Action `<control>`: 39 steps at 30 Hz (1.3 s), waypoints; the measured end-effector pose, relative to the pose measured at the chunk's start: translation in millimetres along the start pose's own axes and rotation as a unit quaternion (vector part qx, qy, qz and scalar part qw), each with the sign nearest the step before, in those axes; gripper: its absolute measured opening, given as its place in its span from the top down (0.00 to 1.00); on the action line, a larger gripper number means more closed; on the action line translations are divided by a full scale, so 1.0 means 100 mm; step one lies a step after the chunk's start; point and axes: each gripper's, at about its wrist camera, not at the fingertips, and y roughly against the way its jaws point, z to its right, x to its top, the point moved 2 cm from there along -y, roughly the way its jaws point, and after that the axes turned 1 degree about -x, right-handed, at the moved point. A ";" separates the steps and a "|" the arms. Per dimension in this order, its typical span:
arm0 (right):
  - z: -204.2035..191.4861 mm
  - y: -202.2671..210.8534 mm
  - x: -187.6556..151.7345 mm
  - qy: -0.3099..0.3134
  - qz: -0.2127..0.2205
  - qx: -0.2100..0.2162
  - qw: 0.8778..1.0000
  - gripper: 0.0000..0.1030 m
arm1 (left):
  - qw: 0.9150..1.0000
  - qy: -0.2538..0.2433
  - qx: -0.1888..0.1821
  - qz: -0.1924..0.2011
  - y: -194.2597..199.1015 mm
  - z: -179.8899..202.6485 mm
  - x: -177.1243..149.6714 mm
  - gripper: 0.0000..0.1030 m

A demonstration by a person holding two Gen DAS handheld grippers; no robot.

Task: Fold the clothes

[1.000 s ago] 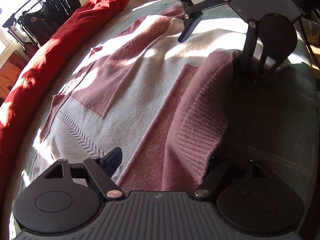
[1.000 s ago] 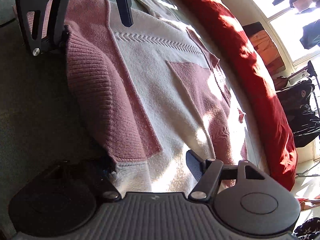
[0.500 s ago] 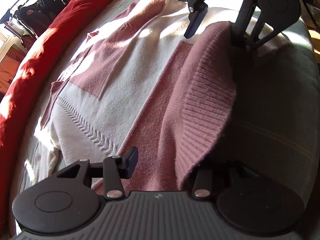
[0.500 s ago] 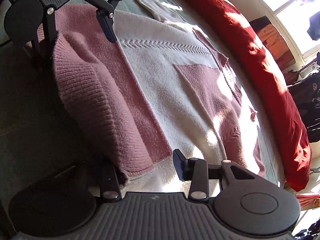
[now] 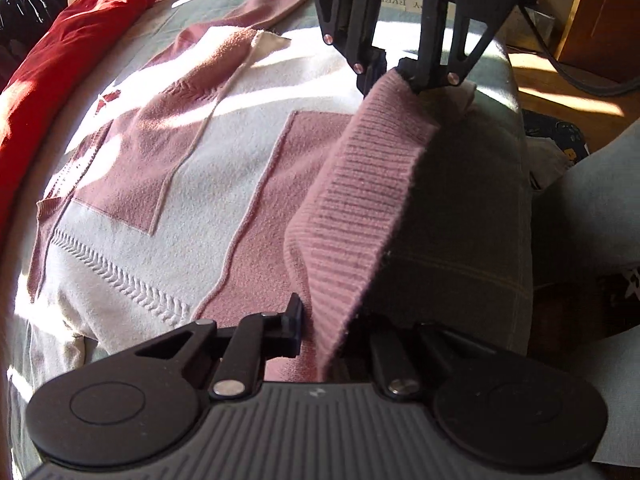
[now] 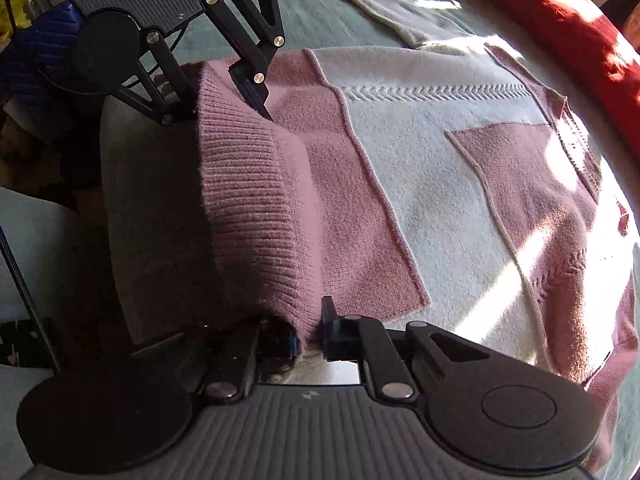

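Pink-and-cream knitted patchwork sweater (image 5: 224,168) lies flat on the grey-green bed cover (image 5: 460,240). Left gripper (image 5: 316,332) is still closing on the near corner of its ribbed pink hem (image 5: 360,208), right gripper (image 6: 308,336) is clamped on the far corner, so the edge lifts evenly for folding.

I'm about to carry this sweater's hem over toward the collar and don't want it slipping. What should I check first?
1. Right gripper shut on the ribbed pink hem: ok.
2. Left gripper jaws closing, hem between them: ok.
3. Hem raised off the grey-green bedcover between the grippers: ok.
4. Pink-and-cream knitted sweater body spread flat ahead: ok.
5. Both hem layers caught: cannot tell.
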 end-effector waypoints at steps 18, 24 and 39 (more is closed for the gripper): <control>-0.62 -0.26 -0.48 -0.032 -0.097 0.189 0.977 0.99 | 0.984 -0.030 -0.172 -0.042 -0.18 0.69 -0.13 0.98; -0.45 -0.08 -0.61 -0.056 -0.056 0.086 0.993 0.81 | 0.987 0.030 -0.153 -0.029 -0.03 0.67 -0.22 0.91; 0.57 0.31 -1.74 -0.463 0.019 -0.063 0.884 0.60 | 0.824 0.565 0.029 -0.009 0.07 -0.47 -1.46 0.63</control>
